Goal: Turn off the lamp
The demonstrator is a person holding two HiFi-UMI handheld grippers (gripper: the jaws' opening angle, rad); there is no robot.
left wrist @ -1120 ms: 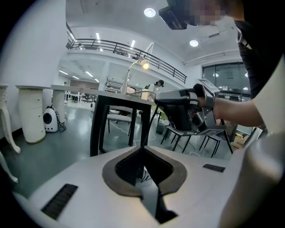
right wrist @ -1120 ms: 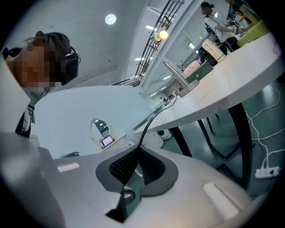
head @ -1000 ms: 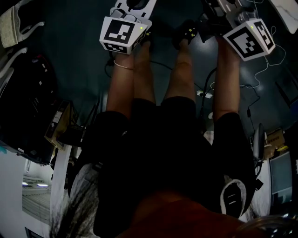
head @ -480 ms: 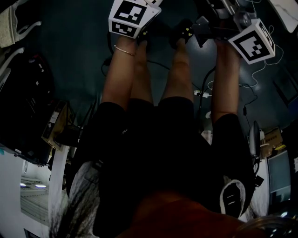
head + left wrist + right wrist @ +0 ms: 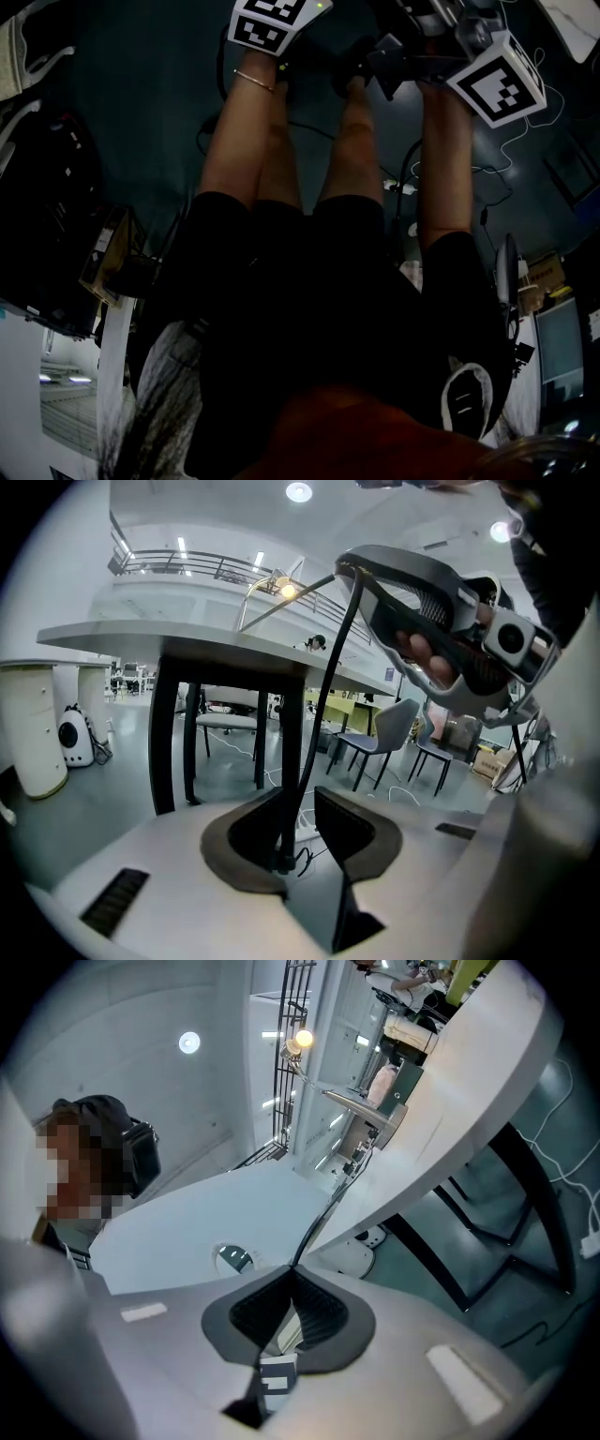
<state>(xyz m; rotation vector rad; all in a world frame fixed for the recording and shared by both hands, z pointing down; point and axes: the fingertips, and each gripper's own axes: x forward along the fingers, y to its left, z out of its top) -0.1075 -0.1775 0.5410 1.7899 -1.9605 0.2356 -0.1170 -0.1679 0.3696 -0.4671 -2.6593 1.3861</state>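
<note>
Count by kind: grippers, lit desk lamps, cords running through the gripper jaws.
Grippers: 2 (left gripper, right gripper)
Lit desk lamps: 1 (lamp)
Cords through the jaws: 1 (cord, same one in both)
Total: 4

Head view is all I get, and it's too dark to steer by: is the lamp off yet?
Observer: No. In the right gripper view its bulb glows.
Operator: Is either gripper clamped on its cord?
Observer: Yes. The right gripper is shut on the thin black cord that runs up to the lamp.
</note>
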